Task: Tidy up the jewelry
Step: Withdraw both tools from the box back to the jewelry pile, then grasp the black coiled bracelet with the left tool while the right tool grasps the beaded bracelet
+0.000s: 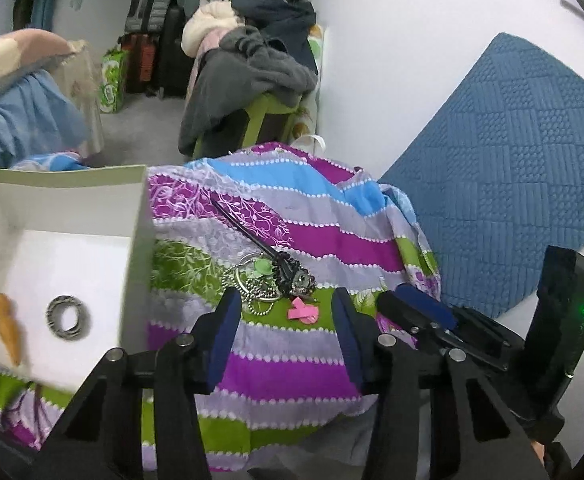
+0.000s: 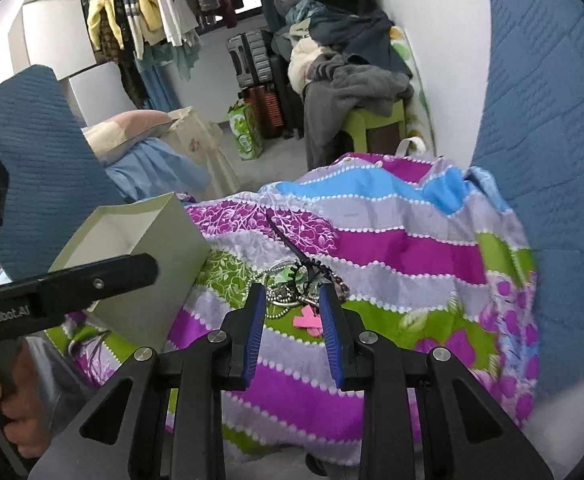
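A white box is sitting open at nine o'clock in the left wrist view, on a striped cloth. Inside it a grey ring and an orange piece are lying side by side, apart. Just right of the box, at the centre, a jewelry pile is resting on the cloth: a black hair stick pointing toward eleven o'clock, beaded chains, and a pink clip at the pile's five o'clock edge. The left gripper is hovering over the pile's near edge, jaws partly open and holding nothing. At three o'clock the right gripper is pointing at the same pile, its jaws narrowly parted and empty, the pink clip showing between them. A blue cushion is leaning against the wall at two o'clock.
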`<state>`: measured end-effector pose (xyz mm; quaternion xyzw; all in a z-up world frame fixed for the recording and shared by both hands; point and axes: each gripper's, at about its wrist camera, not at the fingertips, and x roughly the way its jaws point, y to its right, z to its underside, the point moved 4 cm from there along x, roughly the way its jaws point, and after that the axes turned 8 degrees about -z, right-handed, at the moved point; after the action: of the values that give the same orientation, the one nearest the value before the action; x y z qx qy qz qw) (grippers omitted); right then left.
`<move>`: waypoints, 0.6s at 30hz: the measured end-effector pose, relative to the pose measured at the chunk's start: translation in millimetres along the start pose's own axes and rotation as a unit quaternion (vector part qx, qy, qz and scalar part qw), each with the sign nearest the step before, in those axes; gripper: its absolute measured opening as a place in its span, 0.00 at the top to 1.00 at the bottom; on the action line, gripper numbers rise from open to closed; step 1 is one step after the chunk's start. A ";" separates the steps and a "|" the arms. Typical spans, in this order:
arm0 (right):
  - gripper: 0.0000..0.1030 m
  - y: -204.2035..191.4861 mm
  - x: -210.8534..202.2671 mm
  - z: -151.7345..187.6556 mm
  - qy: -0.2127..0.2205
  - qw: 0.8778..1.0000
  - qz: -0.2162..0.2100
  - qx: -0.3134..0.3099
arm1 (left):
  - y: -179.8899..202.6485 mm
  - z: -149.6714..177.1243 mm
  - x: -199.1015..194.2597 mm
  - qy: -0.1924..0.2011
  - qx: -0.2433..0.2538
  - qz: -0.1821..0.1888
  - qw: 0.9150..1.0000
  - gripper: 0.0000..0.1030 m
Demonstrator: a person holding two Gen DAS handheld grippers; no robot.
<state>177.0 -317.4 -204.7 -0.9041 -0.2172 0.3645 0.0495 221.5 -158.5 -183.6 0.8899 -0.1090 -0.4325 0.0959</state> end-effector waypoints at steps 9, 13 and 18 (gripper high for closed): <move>0.76 38.3 54.0 -4.0 -0.050 0.998 -0.039 0.027 | 8.5 -7.6 68.1 -0.047 -0.016 0.030 0.998 0.70; 0.76 49.9 72.4 -3.0 -0.067 0.996 -0.053 0.037 | 10.3 -12.1 96.9 -0.060 -0.022 0.030 0.998 0.70; 0.76 61.5 93.5 1.3 -0.095 0.992 -0.065 0.049 | 2.9 -14.5 127.3 -0.082 -0.050 0.039 0.995 0.74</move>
<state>257.9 -332.8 -280.5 -0.8459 -0.2610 0.4550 0.0966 309.3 -195.4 -269.4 0.8406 -0.1293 -0.5049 0.1475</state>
